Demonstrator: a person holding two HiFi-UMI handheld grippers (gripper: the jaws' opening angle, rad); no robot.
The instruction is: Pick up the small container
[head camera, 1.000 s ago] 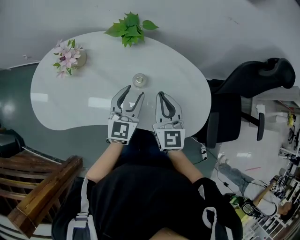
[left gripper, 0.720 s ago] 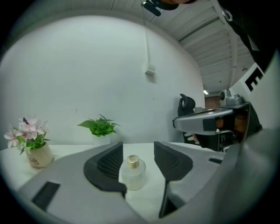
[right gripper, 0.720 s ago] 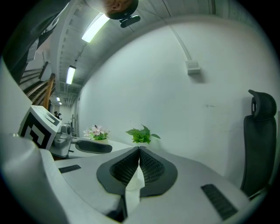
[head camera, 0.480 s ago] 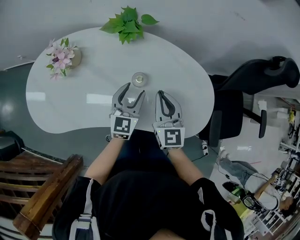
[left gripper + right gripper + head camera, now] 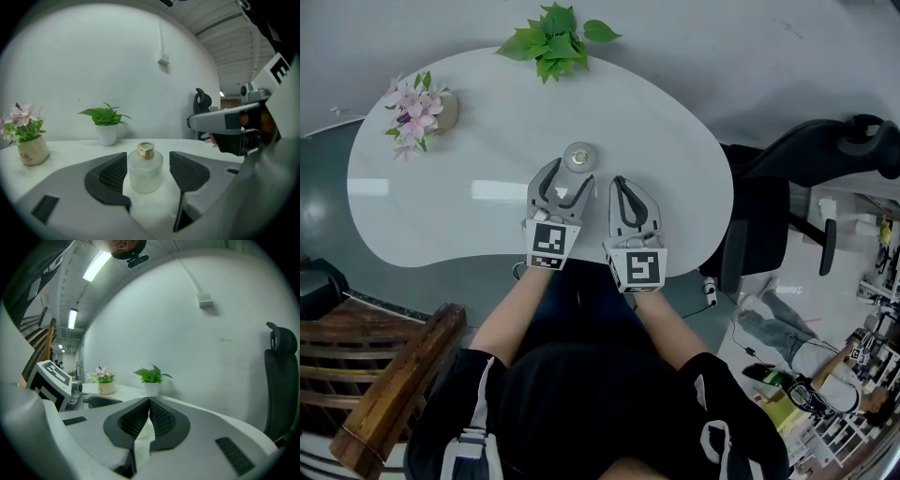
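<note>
You held your left gripper (image 5: 569, 180) wide open, jaws flanking the container (image 5: 145, 168) untouched, midway between the table's (image 5: 431, 202) near and far edges. Your right gripper (image 5: 621, 184) was closed and empty. By my judgement, the grasp and the lift were not yet done.

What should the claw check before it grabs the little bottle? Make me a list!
1. Left claw open wide enough: ok, its jaws stand apart, wider than the small container.
2. Container lined up with the gap: ok.
3. Container deep between the pads: not ok, in the head view it stands about at the tips.
4. Container upright on the table, gold cap on: ok.
5. Right claw out of the way: ok, shut, empty, beside the left one.
</note>
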